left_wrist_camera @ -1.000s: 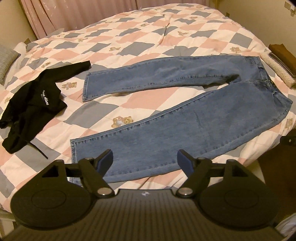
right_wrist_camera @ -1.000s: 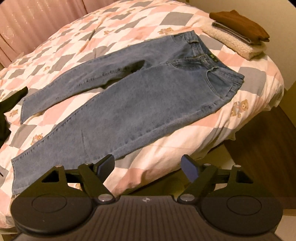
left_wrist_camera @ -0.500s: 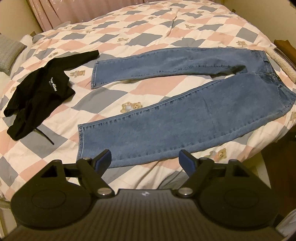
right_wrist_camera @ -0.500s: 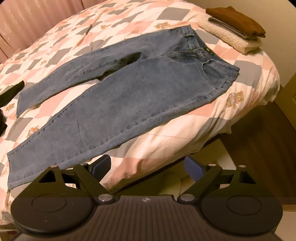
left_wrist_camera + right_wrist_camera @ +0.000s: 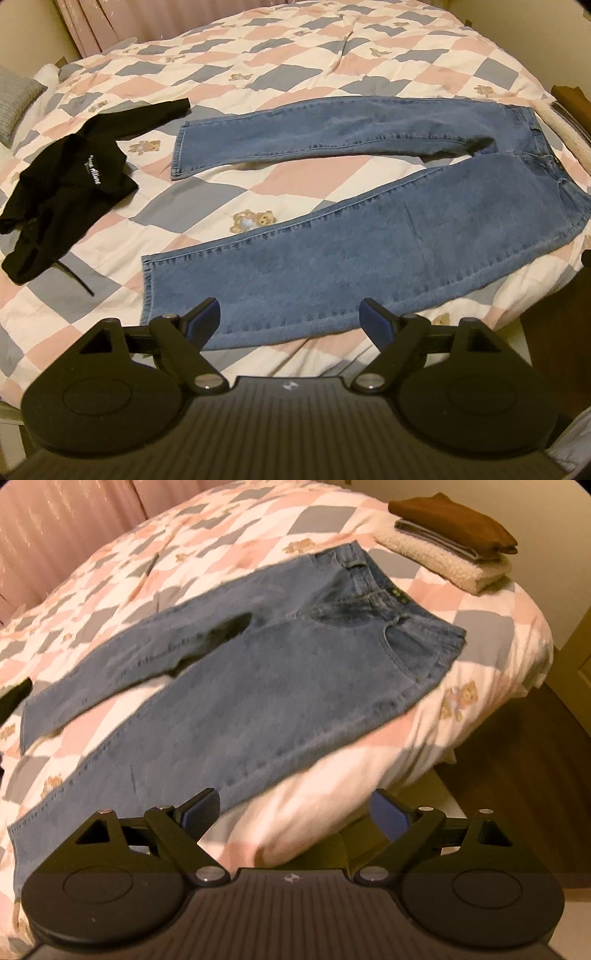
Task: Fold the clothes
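Left claw (image 5: 290, 316): fingers spread wide, nothing between them, low centre of frame, over the near leg of the jeans (image 5: 369, 258) close to its hem. Contact with the denim cannot be judged from this view.

Right claw (image 5: 295, 810): also spread, empty, low centre of frame, over the near edge of the bed (image 5: 325, 797); its left finger (image 5: 201, 810) sits over the jeans' (image 5: 258, 686) lower leg edge. This view is motion-blurred.

Jeans lie flat on the checked quilt (image 5: 258, 62), legs splayed in a V, hems toward frame left, waistband at right. In the left view, a black top (image 5: 70, 184) is crumpled at left, its sleeve just beside the far hem. In the right view, a stack of folded clothes (image 5: 454, 550) sits upper right, near the waistband but apart.
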Motion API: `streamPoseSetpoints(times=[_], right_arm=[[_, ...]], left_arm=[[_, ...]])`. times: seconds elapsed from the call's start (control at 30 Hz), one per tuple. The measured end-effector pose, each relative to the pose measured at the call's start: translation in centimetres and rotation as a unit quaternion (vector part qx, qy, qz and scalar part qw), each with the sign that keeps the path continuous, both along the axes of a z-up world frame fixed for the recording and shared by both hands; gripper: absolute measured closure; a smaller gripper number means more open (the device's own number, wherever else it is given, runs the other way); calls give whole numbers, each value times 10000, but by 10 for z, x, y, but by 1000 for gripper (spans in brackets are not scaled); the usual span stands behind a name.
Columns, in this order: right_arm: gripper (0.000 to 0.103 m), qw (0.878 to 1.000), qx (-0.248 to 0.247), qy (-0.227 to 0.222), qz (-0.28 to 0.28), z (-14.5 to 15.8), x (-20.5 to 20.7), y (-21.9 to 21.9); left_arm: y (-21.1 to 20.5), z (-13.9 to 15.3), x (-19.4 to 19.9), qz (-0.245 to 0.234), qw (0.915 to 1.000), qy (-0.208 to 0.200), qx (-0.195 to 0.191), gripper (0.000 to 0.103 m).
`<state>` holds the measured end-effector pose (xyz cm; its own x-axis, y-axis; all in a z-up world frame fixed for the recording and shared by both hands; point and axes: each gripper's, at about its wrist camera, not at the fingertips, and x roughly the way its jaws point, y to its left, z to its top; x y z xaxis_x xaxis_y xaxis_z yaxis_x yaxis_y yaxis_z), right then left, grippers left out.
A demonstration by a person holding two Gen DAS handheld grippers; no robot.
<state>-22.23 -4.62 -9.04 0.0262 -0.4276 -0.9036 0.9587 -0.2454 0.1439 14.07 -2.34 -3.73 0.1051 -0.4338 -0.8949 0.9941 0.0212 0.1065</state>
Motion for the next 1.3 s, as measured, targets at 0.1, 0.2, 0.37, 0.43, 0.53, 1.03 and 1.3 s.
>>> streamPoseSetpoints(times=[0.1, 0.2, 0.37, 0.43, 0.53, 1.03, 1.3], right_arm=[[13, 9998, 15, -187, -29, -11, -22, -23], [13, 9993, 134, -354, 75, -28, -47, -55], [13, 9983, 154, -467, 324, -59, -88, -115], [13, 9973, 7, -329, 650, -67, -101, -146], [13, 9904, -45, -109, 1378, -79, -117, -205], [35, 8473, -44, 209, 5307, -138, -90, -490], [16, 8128, 368, -13, 5814, -180, -70, -544]], left_arm=[[-20, -8, -8, 1, 9999, 102, -42, 23], [-47, -19, -19, -7, 9999, 110, -106, 23], [-110, -54, -45, -88, 9995, -140, 255, 23], [-141, -68, -55, -192, 9990, -144, 380, 23], [-191, -86, -68, -437, 9984, -92, 360, 23], [-426, -184, -41, -2779, 9552, -1005, -159, 37], [-478, -237, 4, -3431, 9327, -943, 582, 28]])
